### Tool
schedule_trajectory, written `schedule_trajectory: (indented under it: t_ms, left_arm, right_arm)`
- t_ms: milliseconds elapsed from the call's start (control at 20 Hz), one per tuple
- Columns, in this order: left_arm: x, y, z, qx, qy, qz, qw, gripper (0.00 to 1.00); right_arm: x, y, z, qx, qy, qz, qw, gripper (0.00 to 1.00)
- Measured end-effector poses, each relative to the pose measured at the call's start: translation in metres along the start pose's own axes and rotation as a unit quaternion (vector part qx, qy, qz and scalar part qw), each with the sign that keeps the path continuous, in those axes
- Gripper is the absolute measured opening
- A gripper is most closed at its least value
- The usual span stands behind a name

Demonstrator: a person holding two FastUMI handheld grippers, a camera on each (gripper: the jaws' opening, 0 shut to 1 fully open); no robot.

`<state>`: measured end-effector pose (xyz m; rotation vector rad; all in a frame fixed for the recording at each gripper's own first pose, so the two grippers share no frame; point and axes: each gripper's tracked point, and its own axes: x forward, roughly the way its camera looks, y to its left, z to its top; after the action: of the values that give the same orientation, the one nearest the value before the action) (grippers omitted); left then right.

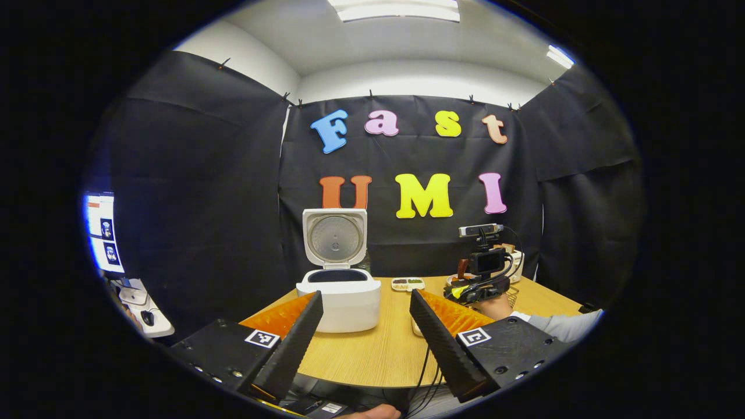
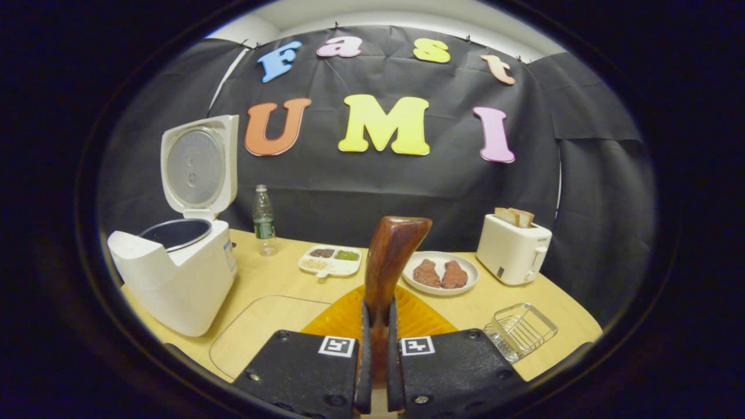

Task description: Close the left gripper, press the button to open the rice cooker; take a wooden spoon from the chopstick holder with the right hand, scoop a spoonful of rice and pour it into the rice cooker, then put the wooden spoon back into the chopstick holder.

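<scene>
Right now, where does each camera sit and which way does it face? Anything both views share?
Left gripper view: rides the open left gripper, low at the table's near edge, facing the open rice cooker; right gripper and a sleeve show beyond.
Right gripper view: rides the right gripper, shut on the wooden spoon, facing the plate of meat and toaster.
Shared: rice cooker, divided grain dish, table.
</scene>
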<state>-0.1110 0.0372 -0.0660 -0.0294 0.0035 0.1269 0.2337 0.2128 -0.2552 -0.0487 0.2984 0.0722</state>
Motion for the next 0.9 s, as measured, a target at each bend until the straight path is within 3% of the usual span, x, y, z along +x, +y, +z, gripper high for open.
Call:
schedule_trajectory:
  t_ms: [150,500,700,900]
  left_arm:
    - [0.001,-0.005,0.0,-0.005,0.001,-0.01,1.0,0.95]
    - [-0.002,-0.008,0.002,-0.001,-0.006,-0.012,1.0,0.95]
    - [0.002,-0.008,0.0,-0.001,-0.001,-0.013,1.0,0.95]
    - [0.001,-0.005,-0.003,-0.001,0.001,-0.012,1.0,0.95]
  right_arm:
    - [-0.009,0.012,-0.004,-0.005,0.007,0.011,1.0,0.16]
    - [-0.026,0.036,-0.019,0.06,0.062,0.069,0.994,0.16]
    - [-0.026,0.056,-0.027,0.122,0.101,0.134,0.978,0.16]
    - [-0.022,0.051,-0.029,0.184,0.123,0.156,0.963,0.16]
